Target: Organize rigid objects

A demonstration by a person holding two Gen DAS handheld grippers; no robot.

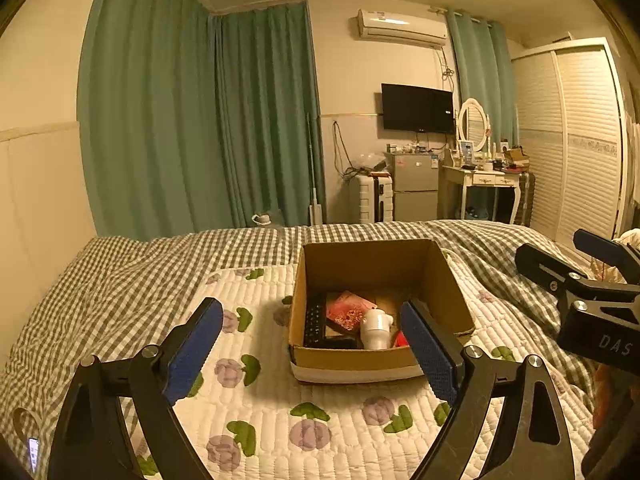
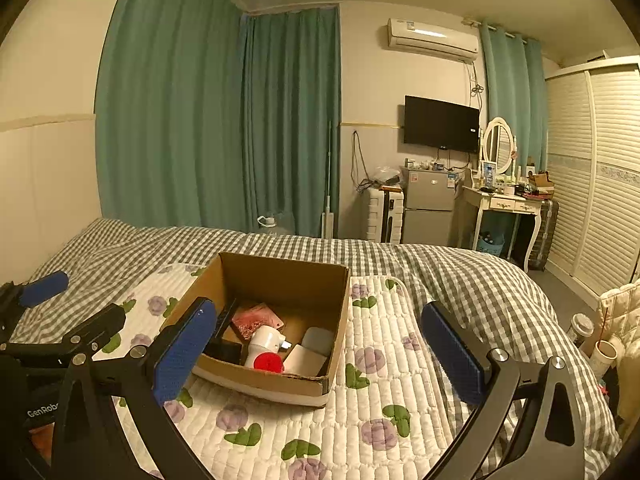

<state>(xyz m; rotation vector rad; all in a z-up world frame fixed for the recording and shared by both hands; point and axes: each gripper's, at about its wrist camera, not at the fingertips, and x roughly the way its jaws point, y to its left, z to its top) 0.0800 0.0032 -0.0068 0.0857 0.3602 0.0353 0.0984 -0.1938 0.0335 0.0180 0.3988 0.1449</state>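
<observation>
We see an open brown cardboard box (image 1: 380, 268), plain corrugated walls with a pale band along its base, sitting on a white quilted mat (image 1: 260, 408) stitched in ridges and printed with purple flowers and green leaves. The mat lies on a bed (image 1: 120, 272) covered in soft grey-and-white gingham.

Inside the box, packed close together, we make out a white rounded plastic bottle (image 2: 264, 342) lying tilted, a red round piece (image 2: 269, 361) just in front of it, a flat pink patterned card (image 2: 256, 318), a long black item (image 1: 314, 320) against the left wall, and two pale flat rounded blocks (image 2: 310, 350) in the near right corner.

Our left gripper (image 1: 312, 344) hangs just short of the box's near wall, its blue textured fingers (image 1: 192, 348) spread wide with nothing between them. Our right gripper (image 2: 320, 356) is likewise spread and empty, its left finger overlapping the box's near left corner in view.

Bare mat shows in front of the box and to either side; the gingham runs on behind it.
</observation>
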